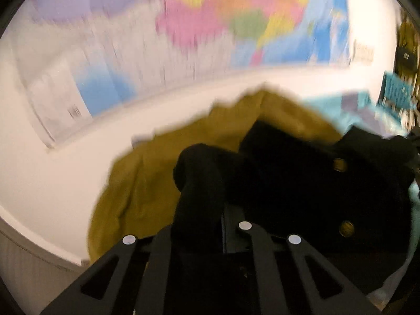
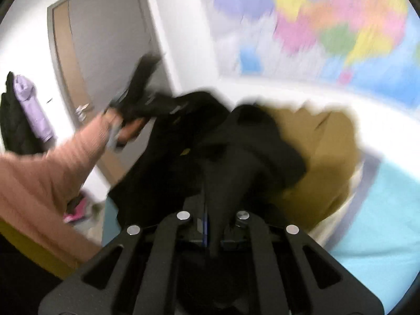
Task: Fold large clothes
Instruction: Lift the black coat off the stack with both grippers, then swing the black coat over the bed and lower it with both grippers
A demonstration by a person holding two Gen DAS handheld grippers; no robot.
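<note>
I see black coat (image 1: pixel 302 173), gold buttons (image 1: pixel 346 227), mustard-olive lining (image 1: pixel 147 178). Upper frame: pastel multicolour wall map (image 1: pixel 236 18). Lower right: turquoise sheet (image 2: pixel 380 220). Left: salmon-pink ribbed sleeve (image 2: pixel 44 173); grey door (image 2: pixel 110 44).

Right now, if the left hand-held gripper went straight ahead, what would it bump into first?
Probably the black coat: the left hand-held gripper is shut on a fold of it, with more of it bunched ahead. Beyond lies mustard cloth, then the wall. Blur makes depth uncertain.
</note>
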